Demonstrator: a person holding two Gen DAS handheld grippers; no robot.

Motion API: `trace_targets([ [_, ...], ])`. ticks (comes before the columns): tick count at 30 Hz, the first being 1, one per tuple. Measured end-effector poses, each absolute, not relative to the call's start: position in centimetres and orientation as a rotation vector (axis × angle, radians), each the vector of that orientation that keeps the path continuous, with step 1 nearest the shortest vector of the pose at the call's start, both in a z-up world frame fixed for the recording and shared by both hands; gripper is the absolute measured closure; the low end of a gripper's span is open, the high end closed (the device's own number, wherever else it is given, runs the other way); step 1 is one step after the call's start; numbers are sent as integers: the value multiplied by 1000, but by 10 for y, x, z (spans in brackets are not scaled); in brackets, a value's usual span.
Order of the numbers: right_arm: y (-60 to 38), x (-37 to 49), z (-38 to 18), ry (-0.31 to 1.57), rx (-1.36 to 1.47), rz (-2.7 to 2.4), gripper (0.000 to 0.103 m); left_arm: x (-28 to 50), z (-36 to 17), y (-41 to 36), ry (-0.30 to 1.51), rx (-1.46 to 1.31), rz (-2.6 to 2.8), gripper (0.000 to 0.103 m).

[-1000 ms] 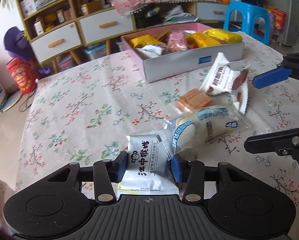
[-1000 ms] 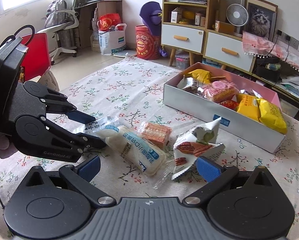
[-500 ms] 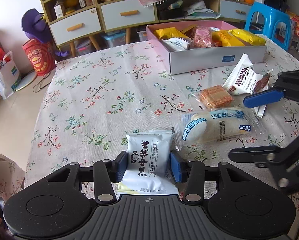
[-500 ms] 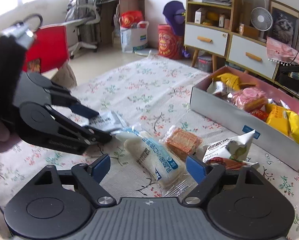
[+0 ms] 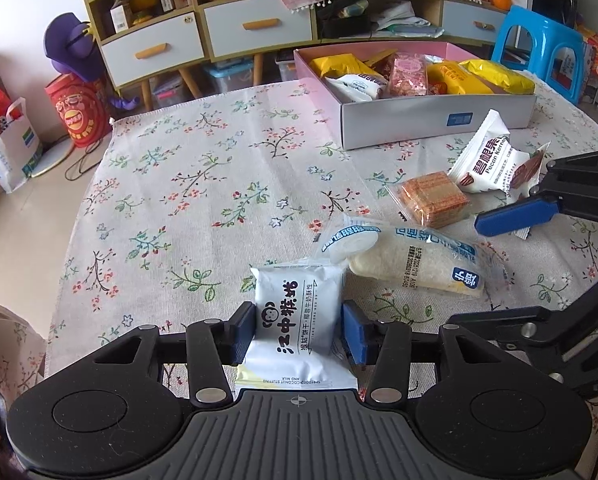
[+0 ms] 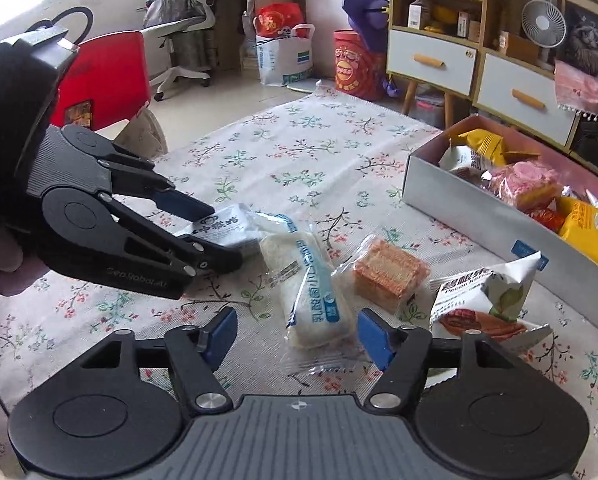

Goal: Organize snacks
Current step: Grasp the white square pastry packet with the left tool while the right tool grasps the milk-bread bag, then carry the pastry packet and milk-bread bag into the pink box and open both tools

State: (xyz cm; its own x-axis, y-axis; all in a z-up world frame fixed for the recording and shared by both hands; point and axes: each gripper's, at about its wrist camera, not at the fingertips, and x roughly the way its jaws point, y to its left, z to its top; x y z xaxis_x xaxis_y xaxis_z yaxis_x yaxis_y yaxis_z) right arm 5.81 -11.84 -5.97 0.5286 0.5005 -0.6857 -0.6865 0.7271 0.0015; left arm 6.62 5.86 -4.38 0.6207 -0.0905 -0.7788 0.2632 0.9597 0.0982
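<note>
So the white biscuit packet with the monkey logo [image 5: 299, 316] is pinched between the blue pads of the left gripper [image 5: 297, 330], down at the near edge of the bench [image 5: 187, 184], which is covered in a floral cloth. The left jaws have just been eased apart a touch, but the packet is seen to be gripped on both sides anyway. Just beside it, the long clear-wrapped bread roll [image 6: 309, 280] is lying flat on the cloth, and it's straddled by the right gripper [image 6: 295, 334]: the right jaws have just been closing in, yet a gap is left on the roll's left side, so nothing is being squeezed there. Whether the right pad is touching the wrapper can't be told. A little past the roll, an orange wafer block in clear wrap [image 6: 387, 272] and a white pecan kernel bag [image 6: 487, 300] are found close together. Further back, the pink-lined grey box [image 5: 431, 124] is sat on the bench, already loaded with yellow packets, a pink one and a white one.
</note>
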Motion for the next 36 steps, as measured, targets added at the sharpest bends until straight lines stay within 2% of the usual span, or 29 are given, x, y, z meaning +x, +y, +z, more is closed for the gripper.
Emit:
trace_targets([
  [3, -116, 61, -66, 719, -304, 681, 41, 67, -44, 58, 878, 210, -201, 57],
  [8, -112, 61, -72, 697, -266, 662, 53, 68, -44, 58, 876, 198, -197, 56],
  [10, -110, 59, -71, 685, -265, 661, 70, 68, -44, 58, 875, 194, -195, 56],
  [16, -109, 52, -67, 686, -268, 659, 75, 67, -43, 59, 871, 174, -187, 59],
  [36, -131, 47, -35, 649, -179, 608, 76, 64, -22, 56, 823, 111, -188, 60],
])
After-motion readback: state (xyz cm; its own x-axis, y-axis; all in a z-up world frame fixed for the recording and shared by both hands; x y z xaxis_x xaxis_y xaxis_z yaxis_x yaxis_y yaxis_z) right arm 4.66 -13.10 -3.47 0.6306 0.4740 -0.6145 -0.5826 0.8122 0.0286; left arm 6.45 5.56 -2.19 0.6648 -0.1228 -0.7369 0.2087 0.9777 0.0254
